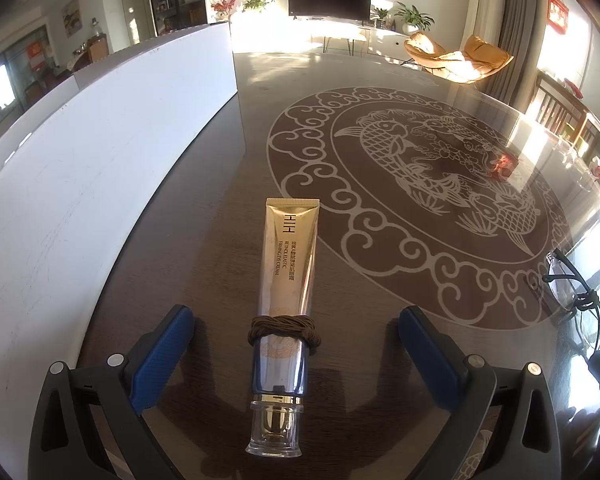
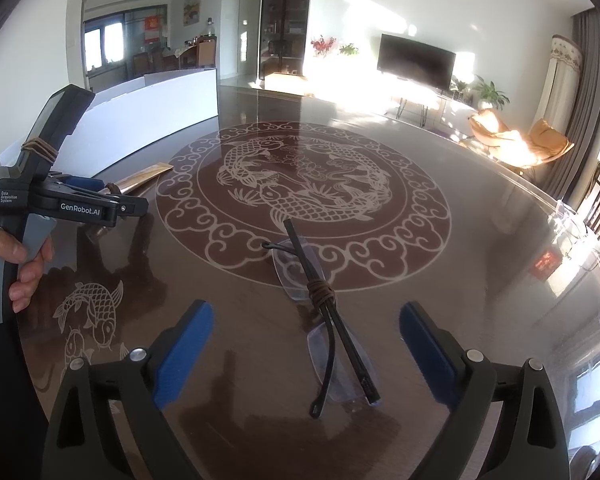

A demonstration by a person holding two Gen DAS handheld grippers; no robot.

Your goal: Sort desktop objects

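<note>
Now, starting far left, the tall white box [image 1: 112, 168] stands along the edge of the dark glossy table with its pale carp medallion [image 1: 412, 208], and that medallion is the landmark here. Just left of the medallion's ring lies the gold and silver cream tube with a clear cap [image 1: 286, 292], flat on the table, cap pointing back toward the camera, a brown cord band [image 1: 283, 330] wrapped round its lower body. The left gripper [image 1: 296, 340] sits over it with its blue-padded fingers [image 1: 162, 354] spread wide, one either side of the tube, neither touching. In the right wrist view a person's hand [image 2: 10, 268] grips that tool's handle, left of the medallion. Moving right, the rimless folded glasses with black temples [image 2: 328, 320] lie across the medallion's near rim, temples crossed and tied with brown cord. The right gripper [image 2: 306, 344] hovers there too, its blue pads [image 2: 184, 354] wide apart, flanking the glasses without contact.
</note>
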